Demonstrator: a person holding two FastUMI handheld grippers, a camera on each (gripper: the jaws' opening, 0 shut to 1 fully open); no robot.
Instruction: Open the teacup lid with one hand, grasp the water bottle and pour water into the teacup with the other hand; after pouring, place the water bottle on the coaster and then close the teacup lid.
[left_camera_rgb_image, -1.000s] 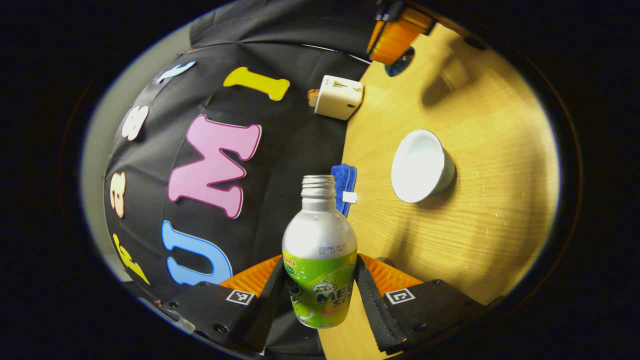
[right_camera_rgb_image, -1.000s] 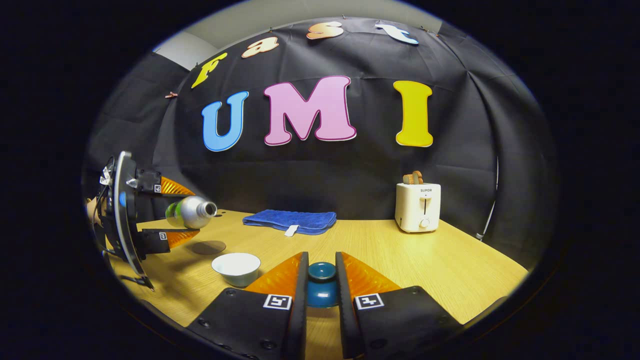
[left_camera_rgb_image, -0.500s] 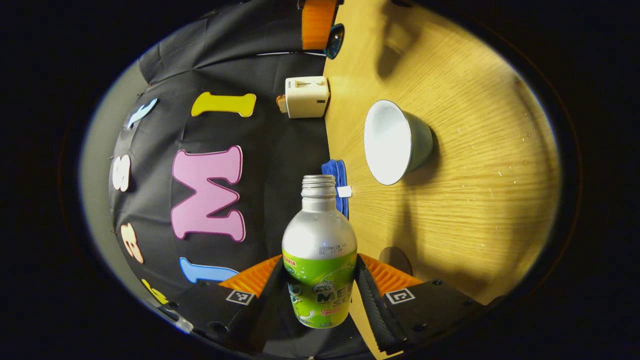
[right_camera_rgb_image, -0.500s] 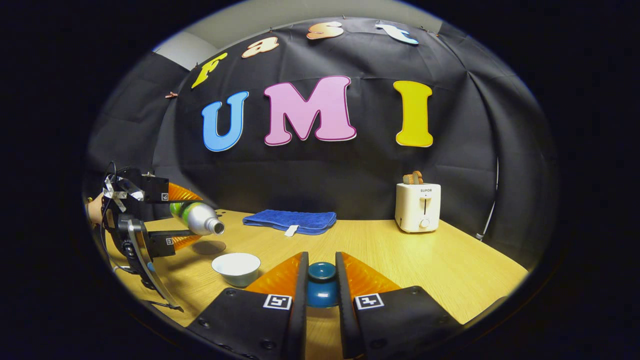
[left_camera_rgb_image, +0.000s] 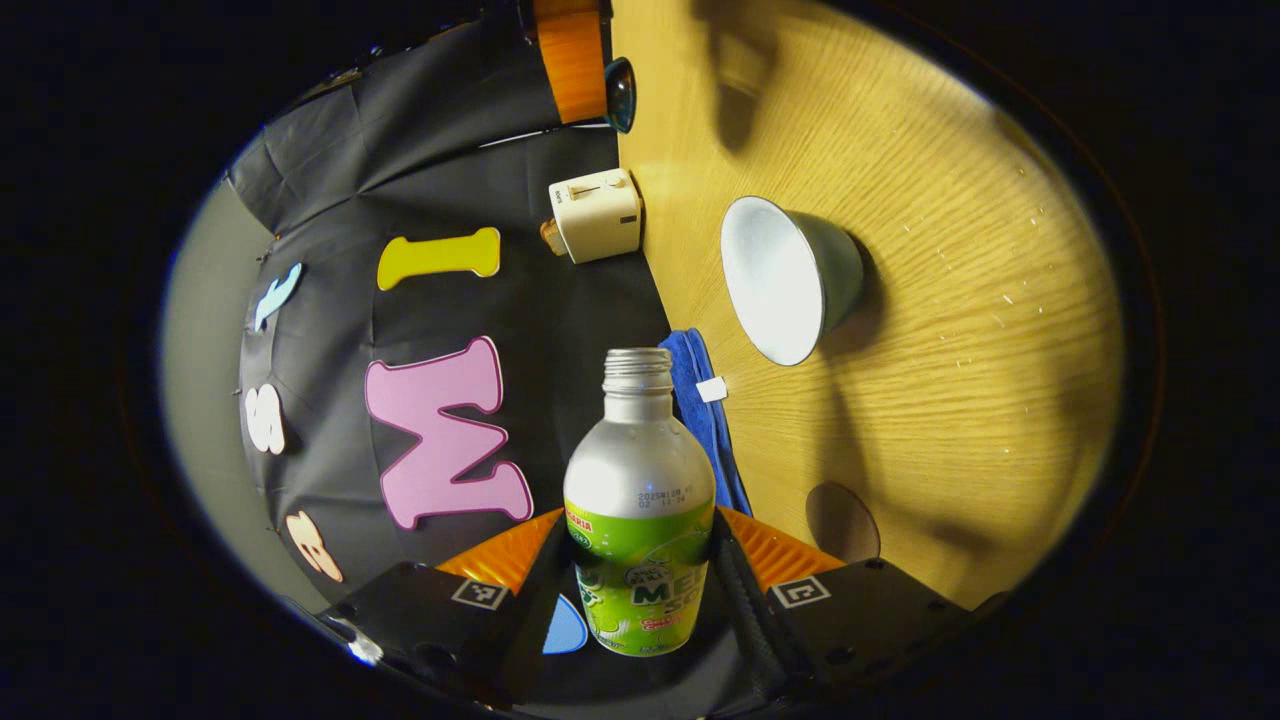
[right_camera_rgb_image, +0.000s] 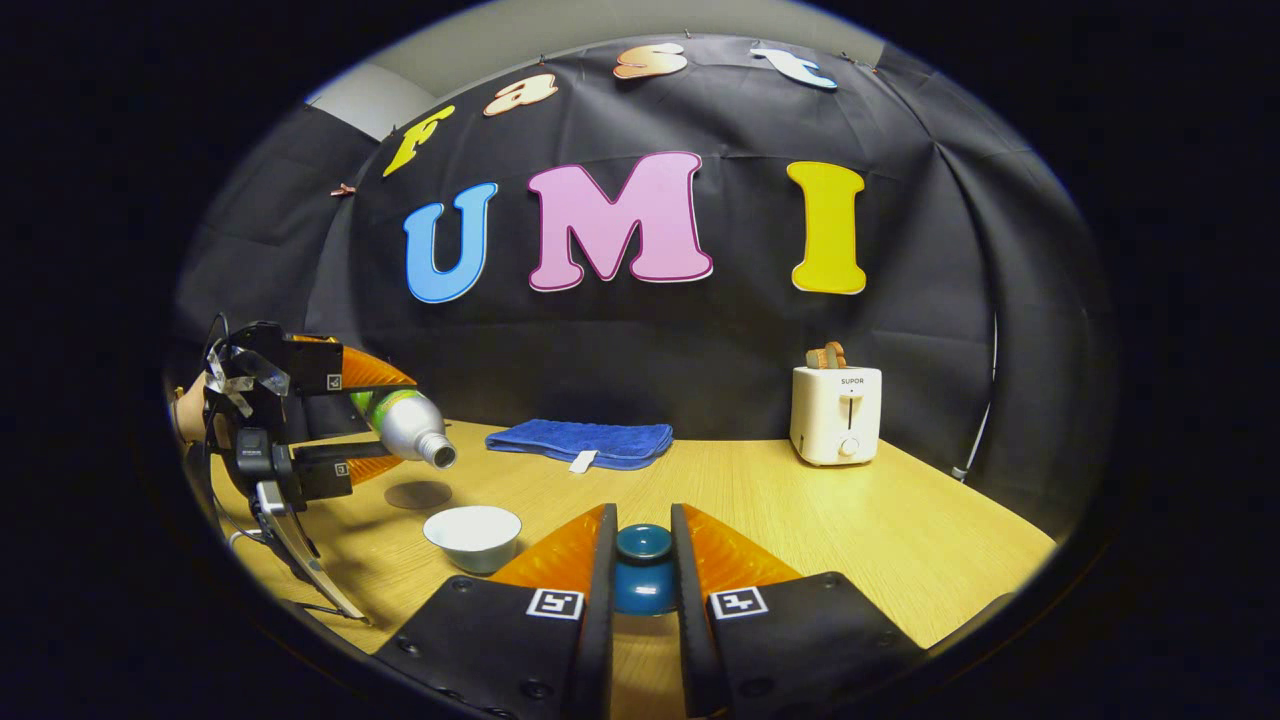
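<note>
My left gripper (left_camera_rgb_image: 640, 575) is shut on a silver bottle (left_camera_rgb_image: 638, 500) with a green label and an uncapped neck. In the right gripper view that left gripper (right_camera_rgb_image: 345, 420) holds the bottle (right_camera_rgb_image: 405, 425) tipped mouth-down, above and left of the open white teacup (right_camera_rgb_image: 472, 533). The teacup (left_camera_rgb_image: 785, 280) also appears beyond the bottle in the left gripper view. My right gripper (right_camera_rgb_image: 640, 560) is shut on the dark blue teacup lid (right_camera_rgb_image: 642, 580), held above the table to the right of the cup. A round brown coaster (right_camera_rgb_image: 417, 494) lies behind the cup, under the bottle.
A folded blue towel (right_camera_rgb_image: 585, 441) lies at the back of the wooden table (right_camera_rgb_image: 850, 520). A white toaster (right_camera_rgb_image: 835, 410) with bread in it stands at the back right. A hand (right_camera_rgb_image: 185, 410) holds the left gripper at the far left.
The left gripper has tipped the bottle further, so its mouth now points down toward the cup and sits a little nearer it. The right gripper and lid have stayed still.
</note>
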